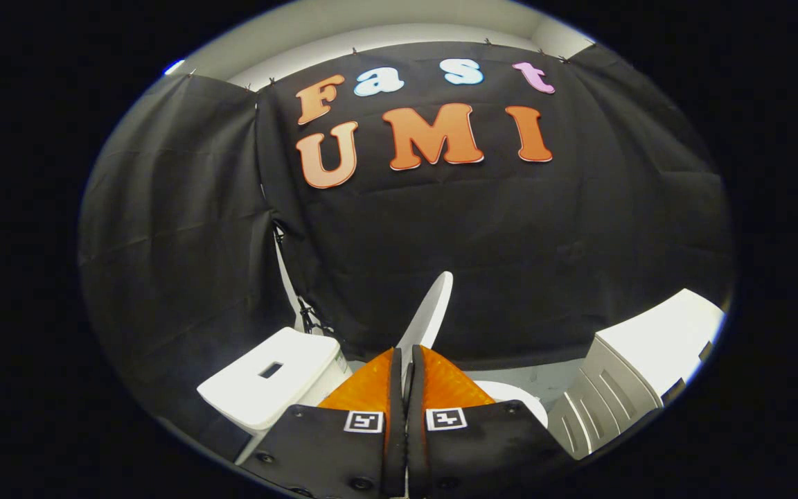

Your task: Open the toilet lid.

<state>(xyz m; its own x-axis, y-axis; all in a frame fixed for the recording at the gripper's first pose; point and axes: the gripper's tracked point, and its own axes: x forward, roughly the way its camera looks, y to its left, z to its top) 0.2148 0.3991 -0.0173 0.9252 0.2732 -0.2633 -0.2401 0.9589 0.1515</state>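
**Lid raised on edge, pinched between the closed fingers**

The black cloth wall (510, 229) of the booth stands behind everything, hung in folds and pinned along its top edge under a pale ceiling.

At about four o'clock from the fingers sits a white box-like unit (638, 364) with ribbed slats on its near face; what it is cannot be told.

At about nine o'clock from the fingers is the white toilet tank (271, 381), its flat top carrying a small dark rectangular slot.

The toilet lid (432, 308) rises from between the fingers toward twelve o'clock, leaning a little to one o'clock. It is seen edge-on as a thin white blade, its long axis running up and away from the gripper, its rounded end topmost against the cloth. A curve of white toilet rim (517, 398) shows just right of the fingers, below the lid.

The gripper (404, 364) is clenched: its two fingers lie almost together with the lid's lower edge clamped in the narrow gap between them.

Each finger bears a small square black-and-white marker tag (363, 421); no readable brand or wording shows on the toilet.
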